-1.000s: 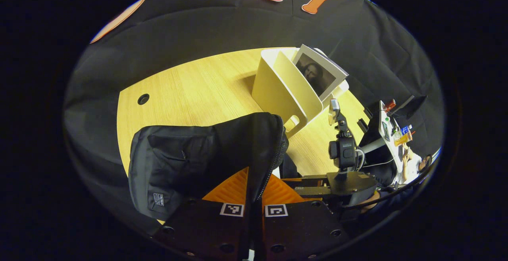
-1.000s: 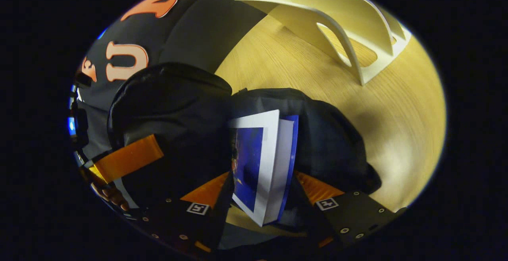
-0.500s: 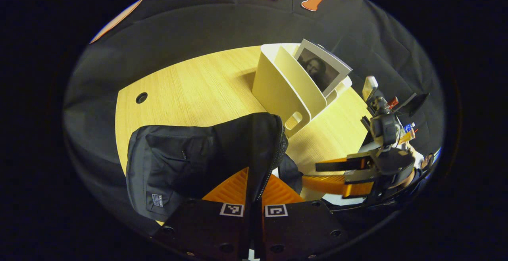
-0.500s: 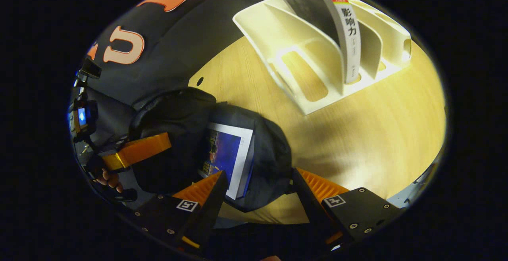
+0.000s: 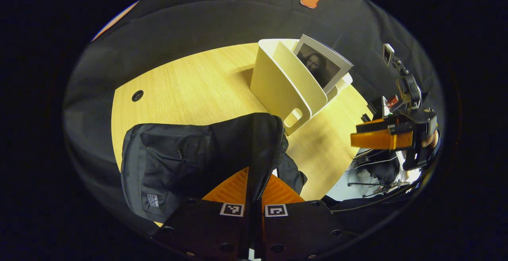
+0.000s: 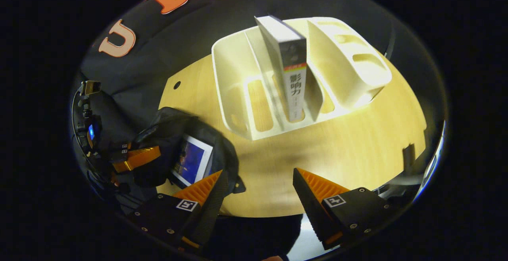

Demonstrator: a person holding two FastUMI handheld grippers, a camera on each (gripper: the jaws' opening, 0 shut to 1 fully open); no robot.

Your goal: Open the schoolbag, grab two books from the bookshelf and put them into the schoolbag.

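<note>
The black schoolbag (image 5: 170,162) lies on the wooden table (image 5: 190,86). My left gripper (image 5: 258,173) is shut on its raised zipper flap, holding the mouth apart. A blue-covered book (image 6: 192,160) sits inside the schoolbag (image 6: 174,126), with the left gripper (image 6: 152,154) beside it. A cream bookshelf (image 6: 234,90) holds a grey book (image 6: 291,74) upright in a middle slot; its portrait cover (image 5: 321,64) faces the left gripper view. My right gripper (image 6: 258,181) is open and holds nothing, above the table between bag and shelf. The right gripper (image 5: 359,134) hovers right of the shelf.
A round cable hole (image 5: 137,95) sits near the table's far left. The table's near edge (image 6: 278,213) runs just under my right fingers. Past the right edge stand dark stands and cables (image 5: 377,173). Bare wood lies between bag and shelf.
My right gripper let go of the blue book in the bag, drew back and up, and turned toward the shelf. The left gripper stayed on the flap.
</note>
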